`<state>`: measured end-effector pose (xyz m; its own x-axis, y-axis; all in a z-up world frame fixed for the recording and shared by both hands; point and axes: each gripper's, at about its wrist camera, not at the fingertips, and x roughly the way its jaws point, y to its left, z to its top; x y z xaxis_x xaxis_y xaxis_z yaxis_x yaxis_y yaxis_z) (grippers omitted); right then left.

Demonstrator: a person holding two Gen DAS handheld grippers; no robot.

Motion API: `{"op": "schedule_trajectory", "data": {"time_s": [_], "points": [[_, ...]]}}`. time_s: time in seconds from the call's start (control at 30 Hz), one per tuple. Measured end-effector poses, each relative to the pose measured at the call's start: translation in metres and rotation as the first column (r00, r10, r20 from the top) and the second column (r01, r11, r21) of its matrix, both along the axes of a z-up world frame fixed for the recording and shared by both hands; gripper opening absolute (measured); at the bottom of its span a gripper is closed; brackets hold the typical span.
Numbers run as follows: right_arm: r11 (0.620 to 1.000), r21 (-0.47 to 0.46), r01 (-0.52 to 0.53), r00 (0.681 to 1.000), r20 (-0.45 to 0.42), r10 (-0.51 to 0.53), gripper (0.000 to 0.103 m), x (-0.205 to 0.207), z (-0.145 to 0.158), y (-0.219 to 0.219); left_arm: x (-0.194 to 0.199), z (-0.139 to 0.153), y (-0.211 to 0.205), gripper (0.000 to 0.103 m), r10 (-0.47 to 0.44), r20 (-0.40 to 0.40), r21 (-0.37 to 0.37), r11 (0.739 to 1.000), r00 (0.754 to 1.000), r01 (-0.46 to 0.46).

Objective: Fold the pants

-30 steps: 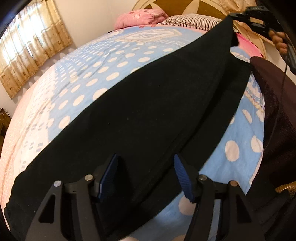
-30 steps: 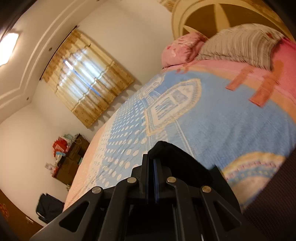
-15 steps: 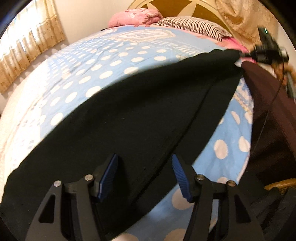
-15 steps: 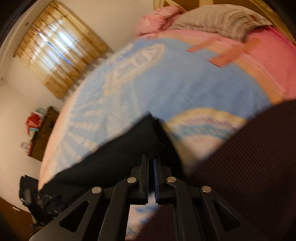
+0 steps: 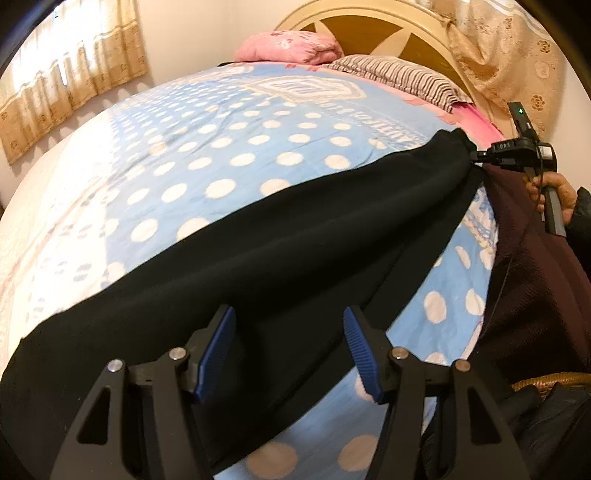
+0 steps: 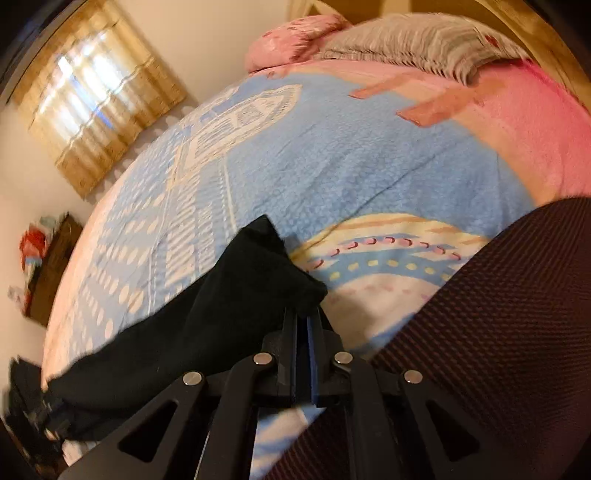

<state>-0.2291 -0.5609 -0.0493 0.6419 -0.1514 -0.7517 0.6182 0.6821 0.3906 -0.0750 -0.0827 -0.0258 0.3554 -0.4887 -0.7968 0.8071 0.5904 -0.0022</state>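
**Black pants stretched across the bed, one end clamped, much of the cloth out of sight**

The black pants [image 5: 258,258] lie in a long band over the blue dotted bedspread [image 5: 221,155], running from the lower left of the left wrist view to the upper right. Their lower-left end runs off the frame's dark edge, so its shape cannot be made out. In the same view the left tongs [image 5: 288,350] stand apart at the bottom centre, blue pads [image 5: 216,347] facing each other above the cloth; whether the pads touch the fabric cannot be told, and nothing is pinched between them.

At the upper right of that view the right tongs [image 5: 476,157] meet the far corner of the pants, small and partly masked by the dark maroon mesh garment [image 5: 535,277] at the right edge. A hand [image 5: 554,192] grips the handle there, cut off by the frame.

The right wrist view is blurred. Its tongs [image 6: 303,321] are together at the lower centre, clamped on a bunched corner of the pants [image 6: 229,295], which covers the fingertips. The mesh garment [image 6: 498,314] fills the lower right and hides the bed's near edge. The striped pillow [image 6: 424,40] and pink pillow [image 6: 295,33] at the top are smeared; items at the left edge are too blurred to identify.
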Motion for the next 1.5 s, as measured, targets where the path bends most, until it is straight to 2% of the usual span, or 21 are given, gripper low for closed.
{"op": "schedule_trajectory", "data": {"time_s": [0.1, 0.17, 0.23, 0.27, 0.33, 0.37, 0.4, 0.43, 0.5, 0.57, 0.63, 0.73, 0.83, 0.9, 0.97, 1.13, 1.3, 1.4, 1.5], "points": [[0.992, 0.103, 0.069, 0.997, 0.037, -0.073, 0.012, -0.009, -0.004, -0.01, 0.001, 0.0, 0.008, 0.064, 0.018, 0.001, 0.001, 1.0, 1.0, -0.018], [0.981, 0.069, 0.181, 0.98, 0.07, -0.186, 0.027, -0.03, 0.008, -0.013, 0.001, -0.001, 0.013, 0.064, 0.03, -0.002, -0.005, 1.0, 1.0, -0.03], [0.962, 0.028, 0.273, 0.952, 0.137, -0.274, 0.045, -0.056, 0.024, -0.007, 0.005, -0.001, 0.022, 0.065, 0.056, -0.006, -0.011, 0.998, 0.998, -0.056], [0.953, 0.033, 0.302, 0.935, 0.183, -0.303, 0.047, -0.069, 0.031, 0.001, 0.007, -0.002, 0.027, 0.066, 0.073, -0.009, -0.013, 0.997, 0.997, -0.073], [0.962, 0.06, 0.268, 0.925, 0.263, -0.274, 0.048, -0.077, 0.038, 0.028, 0.012, -0.003, 0.034, 0.066, 0.108, -0.016, -0.022, 0.994, 0.994, -0.109], [0.982, 0.067, 0.178, 0.941, 0.282, -0.19, 0.048, -0.069, 0.037, 0.046, 0.015, -0.004, 0.04, 0.066, 0.133, -0.02, -0.033, 0.99, 0.991, -0.134], [0.996, 0.074, 0.044, 0.962, 0.266, -0.062, 0.046, -0.051, 0.033, 0.071, 0.018, -0.003, 0.045, 0.066, 0.158, -0.025, -0.048, 0.986, 0.987, -0.159], [0.997, 0.081, -0.02, 0.966, 0.259, -0.001, 0.034, -0.04, 0.028, 0.085, 0.02, -0.002, 0.049, 0.066, 0.18, -0.029, -0.063, 0.981, 0.983, -0.181], [0.976, 0.143, -0.167, 0.957, 0.262, 0.125, 0.024, -0.01, 0.01, 0.126, 0.024, 0.0, 0.058, 0.066, 0.229, -0.041, -0.098, 0.968, 0.973, -0.232], [0.942, 0.216, -0.258, 0.947, 0.251, 0.202, 0.021, 0.019, -0.013, 0.16, 0.026, 0.0, 0.062, 0.07, 0.258, -0.05, -0.112, 0.959, 0.965, -0.262], [0.926, 0.215, -0.31, 0.936, 0.238, 0.258, 0.021, 0.043, -0.028, 0.188, 0.026, 0.001, 0.067, 0.071, 0.27, -0.052, -0.116, 0.955, 0.961, -0.275], [0.923, 0.23, -0.31, 0.934, 0.256, 0.25, 0.021, 0.061, -0.036, 0.207, 0.02, 0.0, 0.075, 0.071, 0.275, -0.039, -0.114, 0.954, 0.961, -0.277], [0.913, 0.266, -0.309, 0.943, 0.208, 0.258, 0.021, 0.078, -0.047, 0.223, 0.019, -0.001, 0.083, 0.071, 0.289, -0.041, -0.117, 0.949, 0.957, -0.291], [0.92, 0.26, -0.294, 0.947, 0.206, 0.245, 0.021, 0.081, -0.049, 0.228, 0.021, -0.001, 0.089, 0.071, 0.298, -0.036, -0.123, 0.946, 0.954, -0.3], [0.93, 0.24, -0.277, 0.95, 0.21, 0.229, 0.021, 0.084, -0.049, 0.232, 0.023, -0.001, 0.091, 0.071, 0.3, -0.039, -0.132, 0.944, 0.953, -0.303], [0.925, 0.27, -0.268, 0.95, 0.233, 0.207, 0.021, 0.1, -0.05, 0.242, 0.023, -0.001, 0.093, 0.071, 0.294, -0.04, -0.134, 0.946, 0.955, -0.297], [0.912, 0.273, -0.305, 0.933, 0.276, 0.229, 0.021, 0.109, -0.05, 0.254, 0.018, 0.002, 0.093, 0.073, 0.286, -0.034, -0.143, 0.947, 0.958, -0.288], [0.888, 0.299, -0.349, 0.915, 0.316, 0.253, 0.006, 0.112, -0.051, 0.259, 0.016, 0.003, 0.094, 0.073, 0.288, -0.028, -0.142, 0.947, 0.957, -0.289], [0.89, 0.275, -0.364, 0.903, 0.339, 0.265, 0.004, 0.109, -0.044, 0.262, 0.017, 0.005, 0.095, 0.073, 0.296, -0.025, -0.14, 0.945, 0.955, -0.296]]}}
